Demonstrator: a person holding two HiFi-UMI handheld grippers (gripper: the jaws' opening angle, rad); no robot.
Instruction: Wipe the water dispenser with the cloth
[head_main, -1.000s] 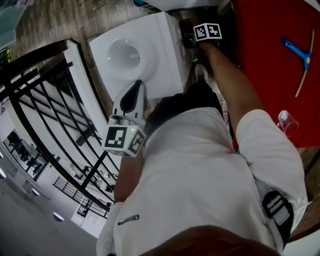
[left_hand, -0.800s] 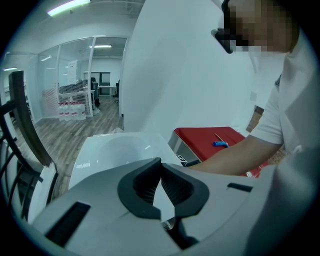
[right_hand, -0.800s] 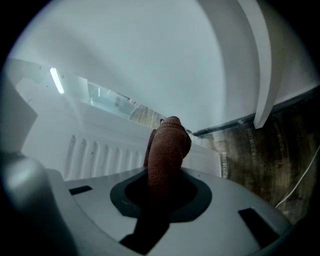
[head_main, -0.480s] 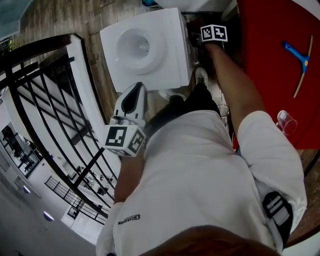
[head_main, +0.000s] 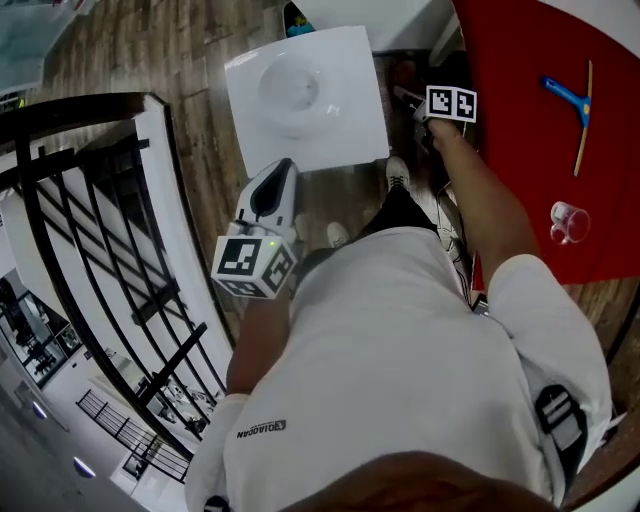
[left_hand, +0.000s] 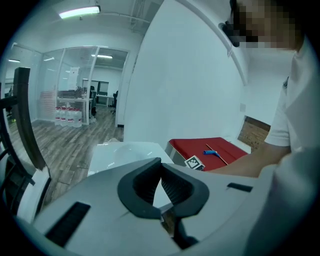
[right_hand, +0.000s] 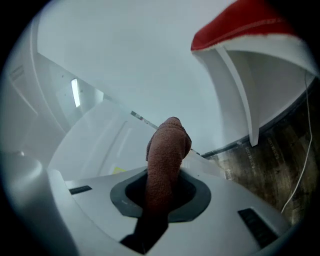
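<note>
Wood-plank floor (head_main: 190, 70) runs underfoot, grey-brown and matte. A black metal railing (head_main: 60, 200) fences its left side (a lower level shows through the bars). At right stands a red worktop (head_main: 620, 180); a blue-handled squeegee (head_main: 565, 95) lies near its far edge and a clear cup (head_main: 568, 222) near its front edge. The left gripper view shows a plain white wall (left_hand: 185, 70), glass-walled offices (left_hand: 75, 80) and a ceiling strip light (left_hand: 79, 12).

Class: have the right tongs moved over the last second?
Yes: in the head view, the right tongs drew away from the white water dispenser's side, towards the red table.
</note>
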